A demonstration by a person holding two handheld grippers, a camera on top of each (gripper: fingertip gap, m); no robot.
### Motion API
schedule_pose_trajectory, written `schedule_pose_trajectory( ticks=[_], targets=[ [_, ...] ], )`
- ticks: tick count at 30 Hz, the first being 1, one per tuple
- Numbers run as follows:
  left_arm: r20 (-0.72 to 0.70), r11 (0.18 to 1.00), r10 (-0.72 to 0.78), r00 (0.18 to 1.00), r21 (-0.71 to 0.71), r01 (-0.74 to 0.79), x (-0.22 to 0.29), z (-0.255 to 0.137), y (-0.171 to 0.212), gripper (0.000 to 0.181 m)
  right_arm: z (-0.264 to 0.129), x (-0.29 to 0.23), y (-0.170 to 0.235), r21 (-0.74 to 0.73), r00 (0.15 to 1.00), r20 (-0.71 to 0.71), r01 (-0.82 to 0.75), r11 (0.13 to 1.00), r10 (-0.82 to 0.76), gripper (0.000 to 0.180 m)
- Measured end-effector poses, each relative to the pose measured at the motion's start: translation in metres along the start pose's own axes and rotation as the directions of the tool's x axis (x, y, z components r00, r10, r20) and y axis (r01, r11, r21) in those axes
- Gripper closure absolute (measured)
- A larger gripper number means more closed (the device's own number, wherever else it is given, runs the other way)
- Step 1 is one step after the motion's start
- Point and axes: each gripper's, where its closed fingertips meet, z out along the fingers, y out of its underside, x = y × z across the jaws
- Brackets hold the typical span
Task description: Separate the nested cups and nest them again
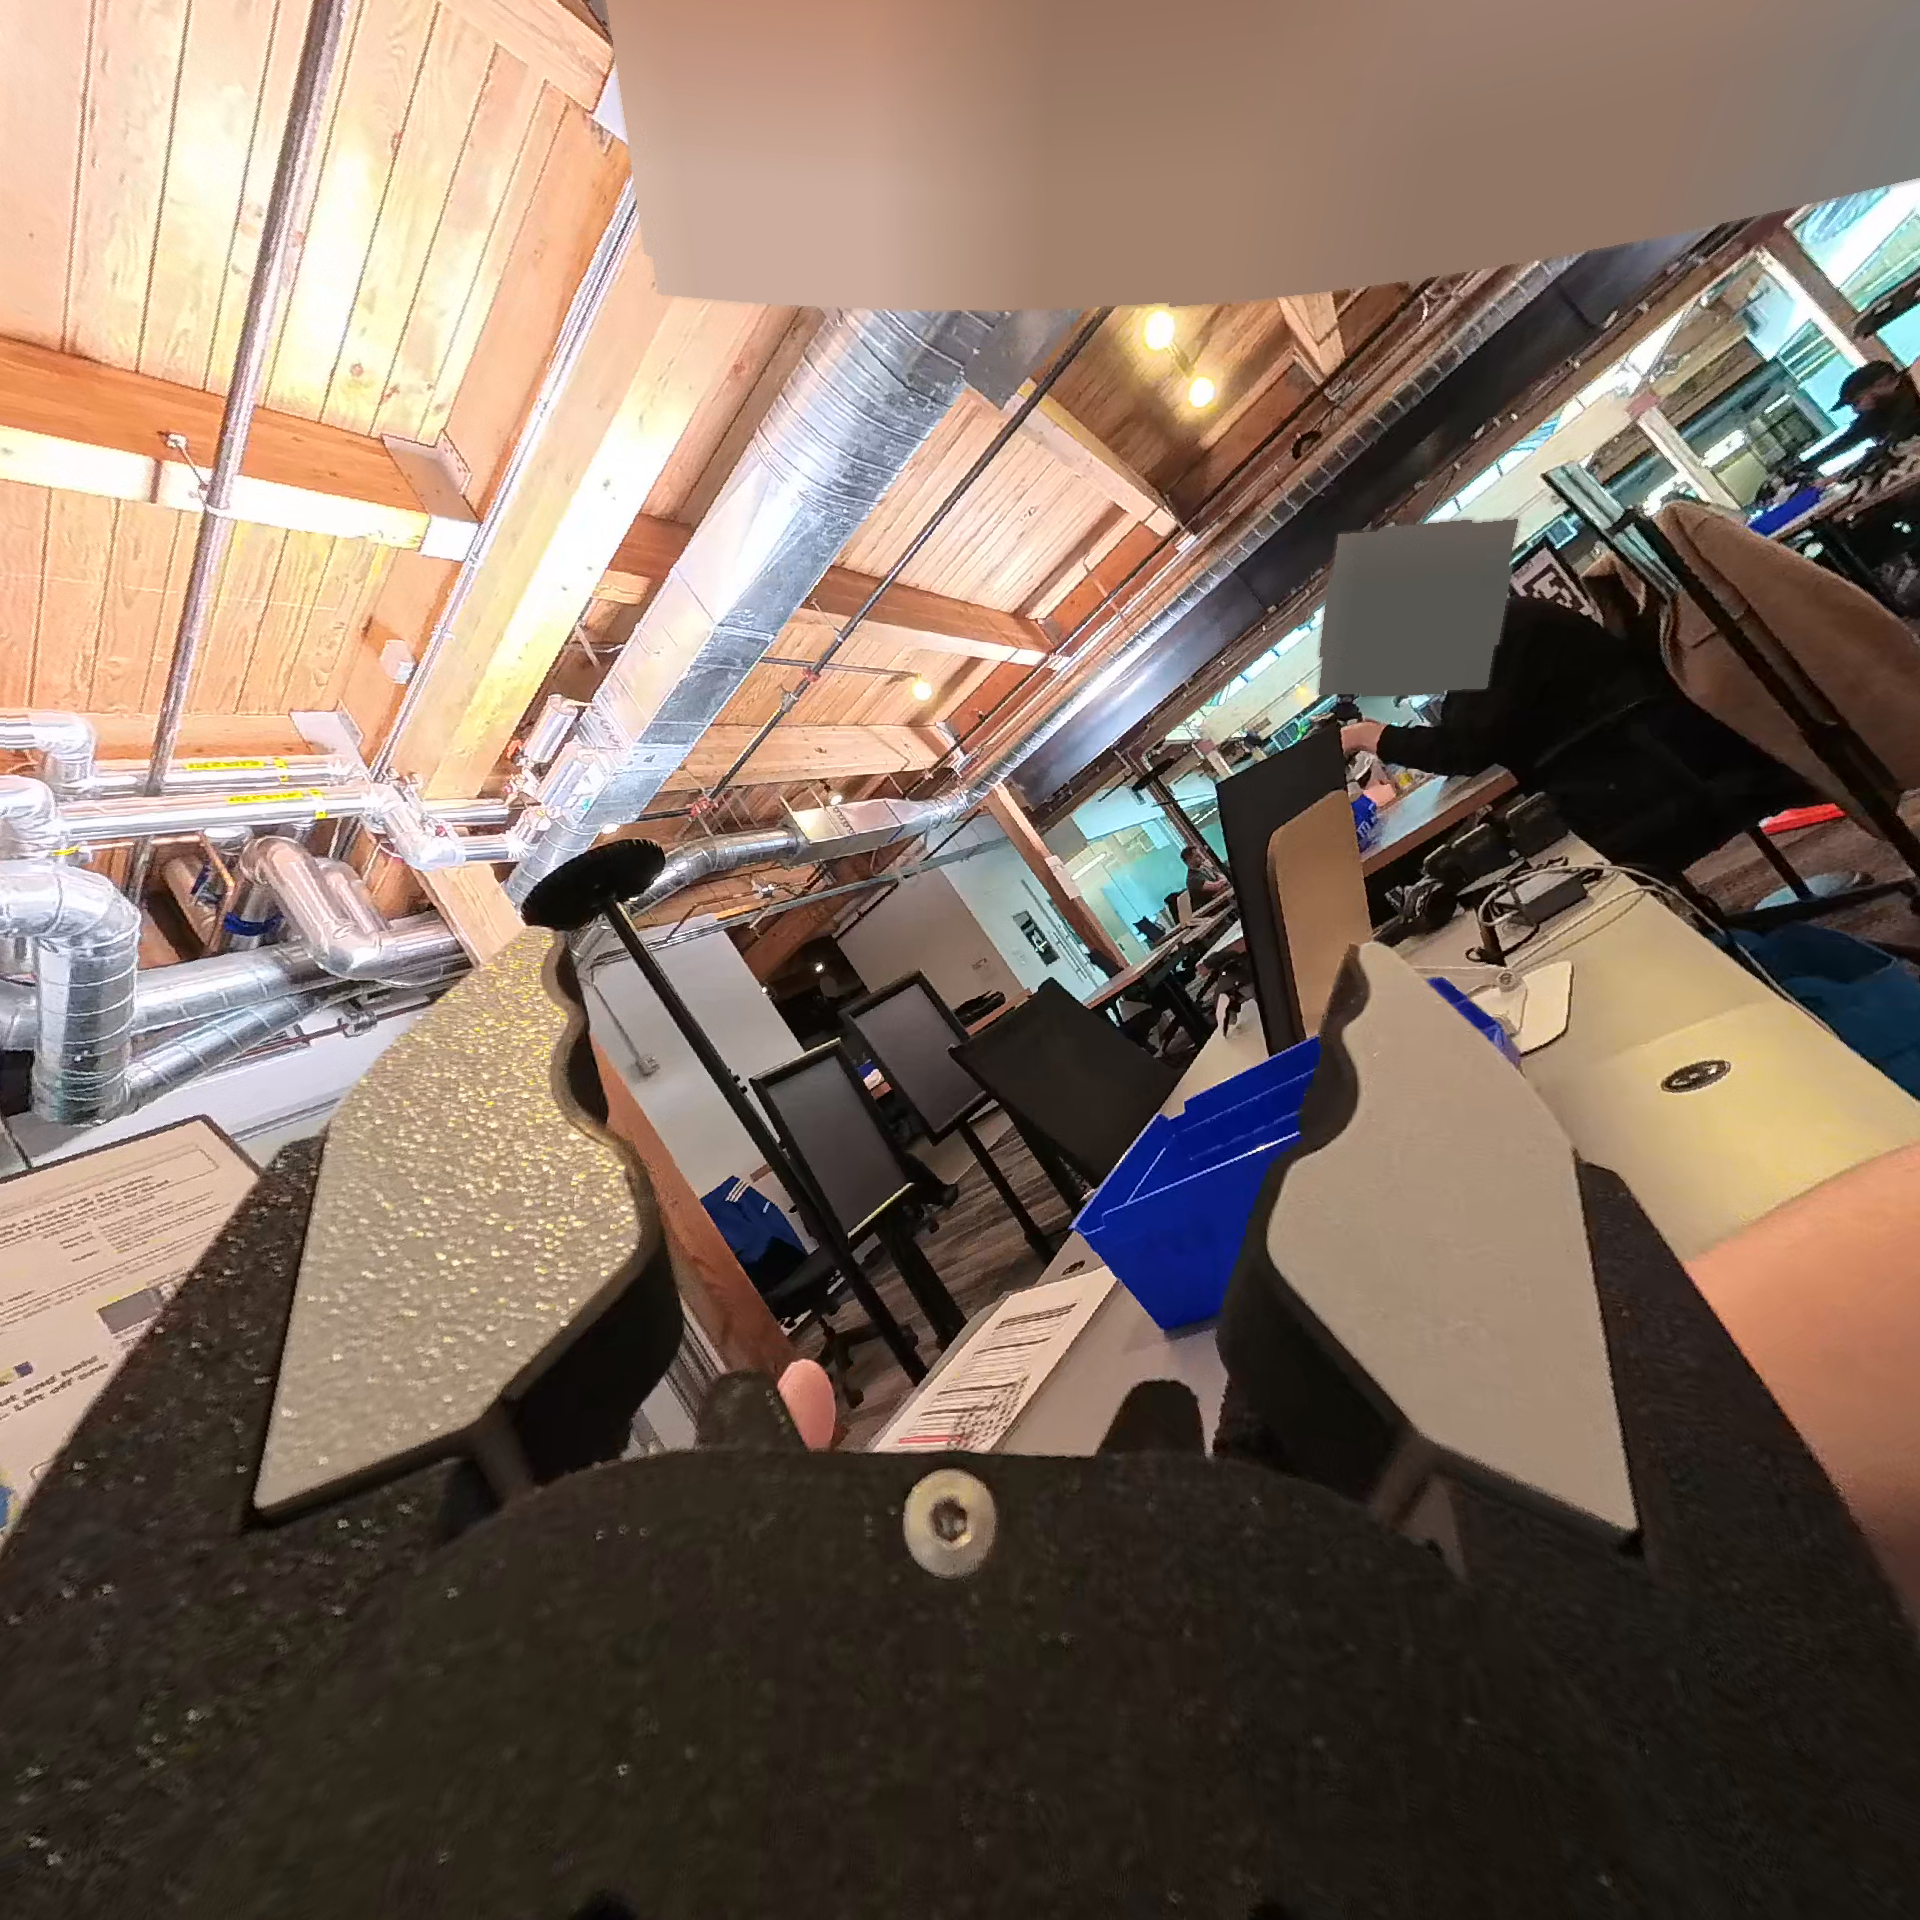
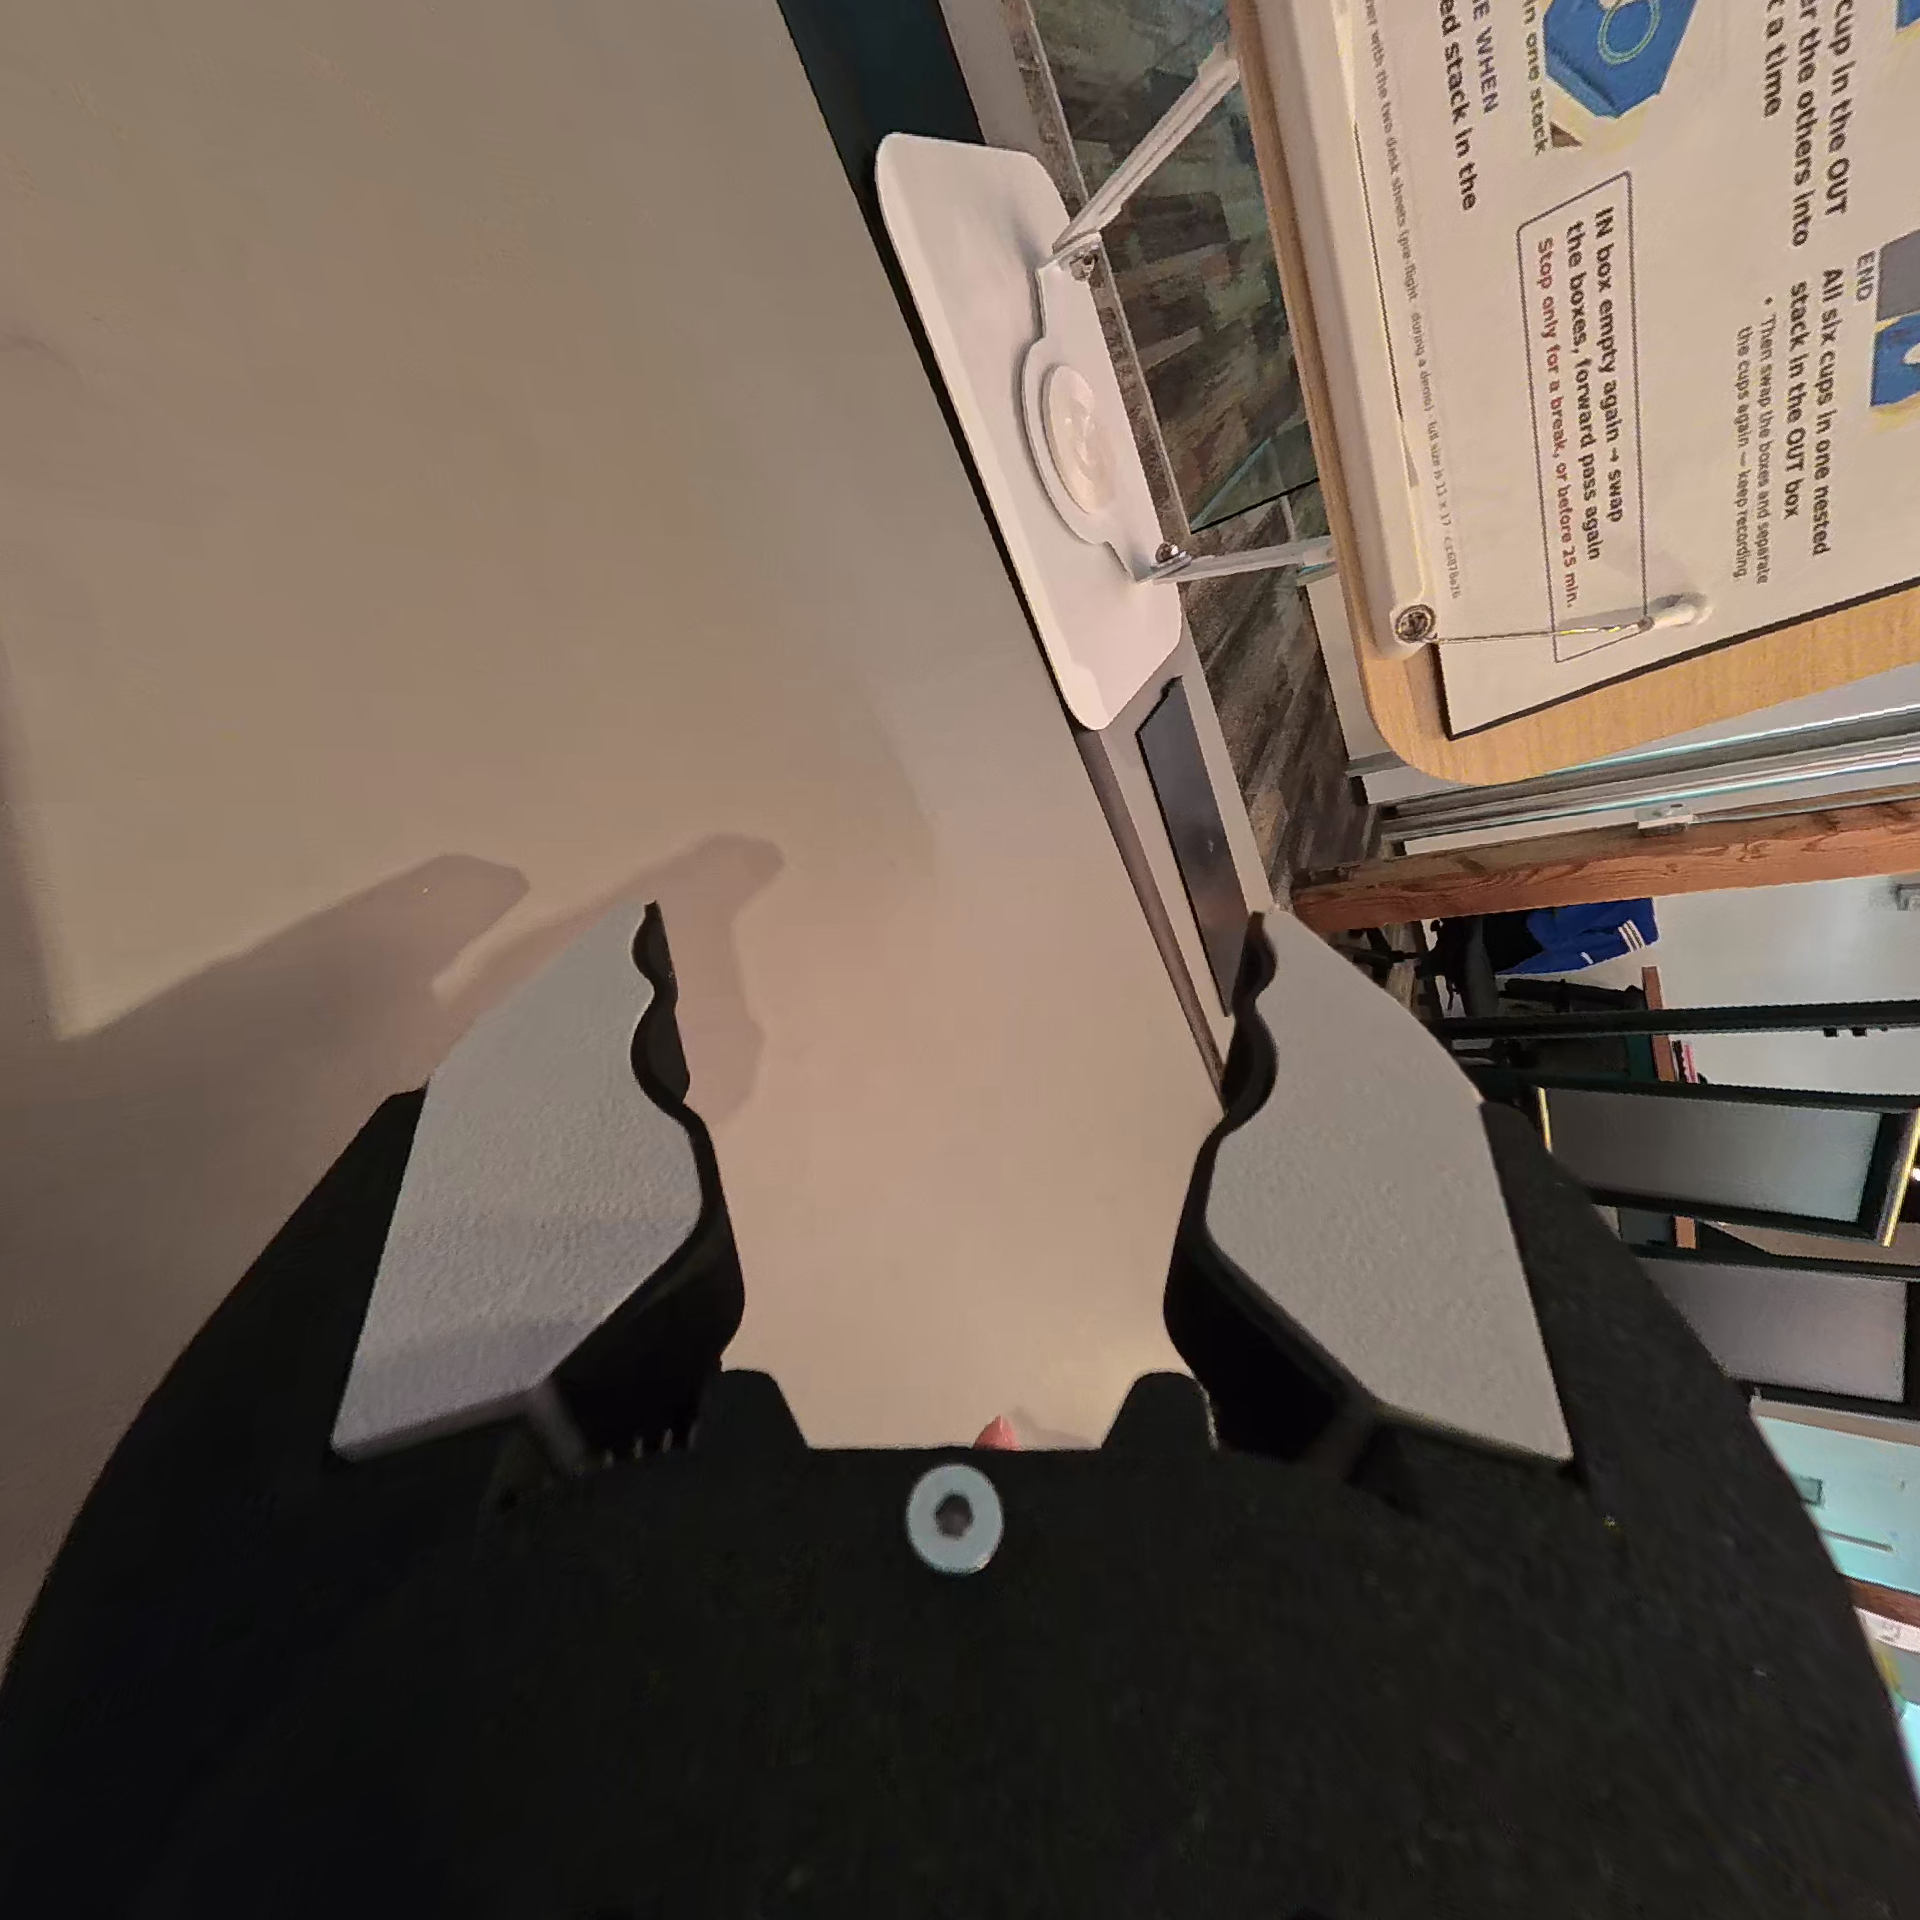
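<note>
No cups show in either view. My left gripper (image 1: 961, 961) is open and empty, tilted up toward the wooden ceiling and the room. A blue plastic bin (image 1: 1195, 1195) stands on the grey table (image 1: 1683, 1039), just behind the right finger (image 1: 1434, 1236). My right gripper (image 2: 951, 935) is open and empty, held sideways above the pale tabletop (image 2: 468, 468). Its fingers throw shadows on the surface.
A white stand base (image 2: 997, 395) sits at the table's edge and carries a wooden board with an instruction sheet (image 2: 1621, 343). A printed sheet (image 1: 997, 1371) lies near the bin. Chairs, black panels (image 1: 862, 1132) and a person (image 1: 1558, 727) at a far table are beyond.
</note>
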Motion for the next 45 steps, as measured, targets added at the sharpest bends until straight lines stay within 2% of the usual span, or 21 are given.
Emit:
schedule_pose_trajectory(
  ticks=[4, 11, 16, 19, 22, 26, 30, 32, 35, 37, 39, 42, 45],
  targets=[
    [0.009, 1.0, -0.013, 1.0, 0.008, 0.013, -0.003, 0.0, -0.006, 0.05, 0.0, 0.001, 0.001, 0.002, 1.0, 0.001, -0.006, 1.0, 0.006, 0.079],
    [0.021, 0.998, -0.003, 1.0, 0.06, 0.002, -0.01, -0.001, -0.044, 0.051, 0.002, 0.001, 0.001, 0.01, 1.0, 0.016, -0.014, 1.0, 0.013, 0.079],
    [0.092, 0.999, 0.013, 0.996, 0.032, -0.016, -0.036, -0.005, -0.043, 0.054, 0.01, 0.005, 0.007, 0.013, 0.999, 0.018, -0.041, 0.999, 0.04, 0.079],
    [0.171, 0.999, -0.01, 0.985, -0.04, 0.017, -0.069, -0.008, -0.019, 0.054, 0.024, 0.004, 0.018, 0.017, 0.989, 0.085, -0.125, 0.992, 0.123, 0.078],
    [0.291, 0.977, -0.082, 0.953, -0.166, 0.135, -0.117, -0.021, 0.032, 0.055, 0.043, 0.007, 0.041, -0.022, 0.949, 0.169, -0.267, 0.963, 0.267, 0.081],
    [0.445, 0.863, -0.267, 0.854, -0.283, 0.418, -0.169, -0.058, 0.111, 0.06, 0.058, 0.017, 0.065, -0.057, 0.815, 0.296, -0.505, 0.861, 0.497, 0.083],
    [0.501, 0.764, -0.251, 0.829, -0.423, 0.487, -0.185, -0.095, 0.17, 0.086, 0.054, 0.038, 0.065, 0.007, 0.664, 0.42, -0.685, 0.729, 0.619, 0.082],
    [0.486, 0.713, -0.272, 0.83, -0.477, 0.513, -0.18, -0.105, 0.189, 0.096, 0.047, 0.049, 0.056, 0.059, 0.589, 0.494, -0.757, 0.651, 0.64, 0.08],
    [0.48, 0.611, -0.375, 0.793, -0.516, 0.6, -0.166, -0.112, 0.21, 0.096, 0.03, 0.062, 0.039, 0.115, 0.447, 0.636, -0.861, 0.496, 0.629, 0.082],
    [0.468, 0.554, -0.403, 0.786, -0.558, 0.617, -0.158, -0.116, 0.221, 0.096, 0.019, 0.071, 0.03, 0.165, 0.396, 0.71, -0.898, 0.409, 0.582, 0.089],
    [0.45, 0.521, -0.398, 0.799, -0.607, 0.601, -0.153, -0.121, 0.229, 0.099, 0.015, 0.074, 0.029, 0.206, 0.405, 0.731, -0.898, 0.388, 0.549, 0.09],
    [0.4, 0.491, -0.464, 0.791, -0.627, 0.605, -0.144, -0.12, 0.225, 0.116, 0.018, 0.065, 0.032, 0.224, 0.433, 0.739, -0.88, 0.418, 0.516, 0.09],
    [0.388, 0.504, -0.468, 0.794, -0.621, 0.6, -0.149, -0.118, 0.217, 0.119, 0.017, 0.056, 0.028, 0.223, 0.42, 0.775, -0.881, 0.418, 0.471, 0.098]
  ],
)
